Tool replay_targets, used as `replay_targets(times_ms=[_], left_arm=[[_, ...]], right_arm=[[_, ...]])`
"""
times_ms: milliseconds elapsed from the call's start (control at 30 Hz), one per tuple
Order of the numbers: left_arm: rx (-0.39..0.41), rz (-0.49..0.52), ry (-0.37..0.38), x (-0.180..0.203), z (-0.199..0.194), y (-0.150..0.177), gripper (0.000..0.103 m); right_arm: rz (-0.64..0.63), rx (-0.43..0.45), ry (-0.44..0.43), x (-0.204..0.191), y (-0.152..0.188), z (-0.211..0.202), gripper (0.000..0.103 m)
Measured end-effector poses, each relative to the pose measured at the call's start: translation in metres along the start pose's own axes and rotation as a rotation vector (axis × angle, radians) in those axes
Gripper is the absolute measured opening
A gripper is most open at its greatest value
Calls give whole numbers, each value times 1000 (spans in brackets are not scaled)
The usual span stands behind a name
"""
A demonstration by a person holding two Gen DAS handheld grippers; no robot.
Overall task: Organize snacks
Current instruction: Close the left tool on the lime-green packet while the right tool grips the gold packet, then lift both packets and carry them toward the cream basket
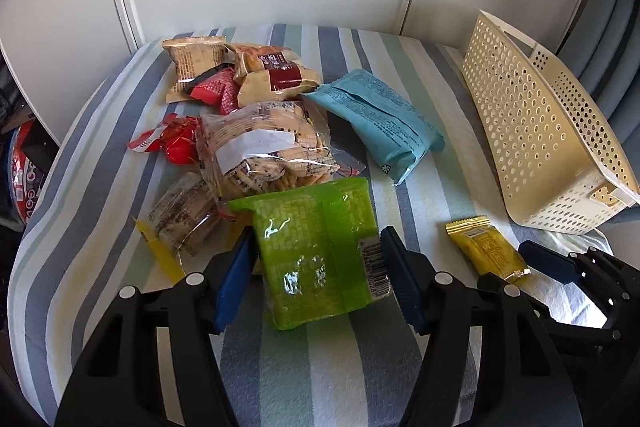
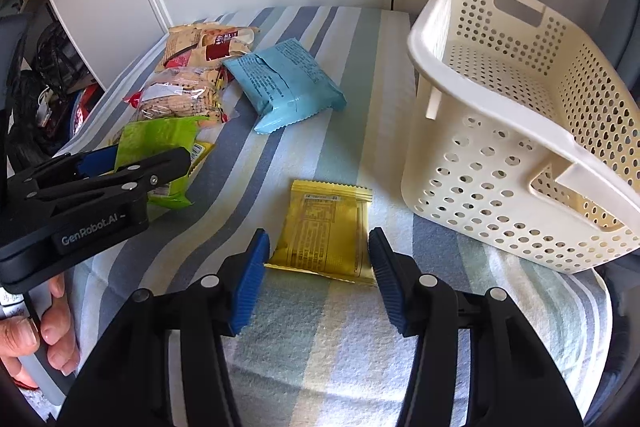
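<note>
The left claw (image 1: 318,267) straddles a green snack packet (image 1: 320,251), its blue pads (image 1: 234,279) standing at the packet's two side edges; whether they are actually pressing it cannot be told. The packet lies on a striped cloth surface (image 1: 304,367), its far end resting against a clear bag of biscuit sticks (image 1: 266,151) just ahead of the claw. Farther ahead and left sit beige biscuit packets (image 1: 200,61) and small red wrappers (image 1: 176,143); ahead and right lies a blue packet (image 1: 378,119).

The right claw (image 2: 319,267) is spread, one blue pad (image 2: 250,283) just beside each side of a yellow packet (image 2: 326,231) that lies flat on the cloth, narrow gaps showing on both sides. To the right of this claw stands a cream perforated basket (image 2: 480,163), tilted toward the claw, with nothing visible inside. To the left of the claw, the right wrist view shows the left claw (image 2: 154,163) around the green packet (image 2: 160,143), and a person's fingers (image 2: 52,327) on its handle.
</note>
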State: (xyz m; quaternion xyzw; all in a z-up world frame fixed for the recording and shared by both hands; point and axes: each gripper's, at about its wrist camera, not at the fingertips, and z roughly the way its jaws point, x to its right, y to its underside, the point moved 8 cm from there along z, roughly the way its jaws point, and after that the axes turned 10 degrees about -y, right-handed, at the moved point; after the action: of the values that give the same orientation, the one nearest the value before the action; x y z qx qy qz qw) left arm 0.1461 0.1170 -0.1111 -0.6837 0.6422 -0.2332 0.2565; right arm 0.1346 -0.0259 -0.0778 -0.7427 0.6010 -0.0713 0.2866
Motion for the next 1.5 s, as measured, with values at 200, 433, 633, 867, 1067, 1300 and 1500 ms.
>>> replay_targets(times_ms=[200, 433, 633, 867, 1067, 1300, 1500], left_arm=[[47, -4, -17, -6, -11, 1, 64], [97, -6, -41, -14, -25, -4, 61], [115, -7, -48, -20, -34, -5, 48], [121, -22, -18, -26, -43, -1, 48], [130, -20, -21, -32, -51, 2, 48], [174, -3, -2, -25, -73, -5, 48], [231, 19, 26, -12, -100, -16, 48]], right_arm=[[10, 53, -26, -7, -2, -9, 52], [23, 101, -29, -13, -3, -18, 51], [24, 145, -25, -18, -4, -30, 51], [24, 198, -15, -19, -5, -46, 51], [28, 207, -21, -20, -4, -48, 51], [2, 227, 18, -25, -9, -59, 51], [-16, 266, 46, -27, -16, -75, 51]])
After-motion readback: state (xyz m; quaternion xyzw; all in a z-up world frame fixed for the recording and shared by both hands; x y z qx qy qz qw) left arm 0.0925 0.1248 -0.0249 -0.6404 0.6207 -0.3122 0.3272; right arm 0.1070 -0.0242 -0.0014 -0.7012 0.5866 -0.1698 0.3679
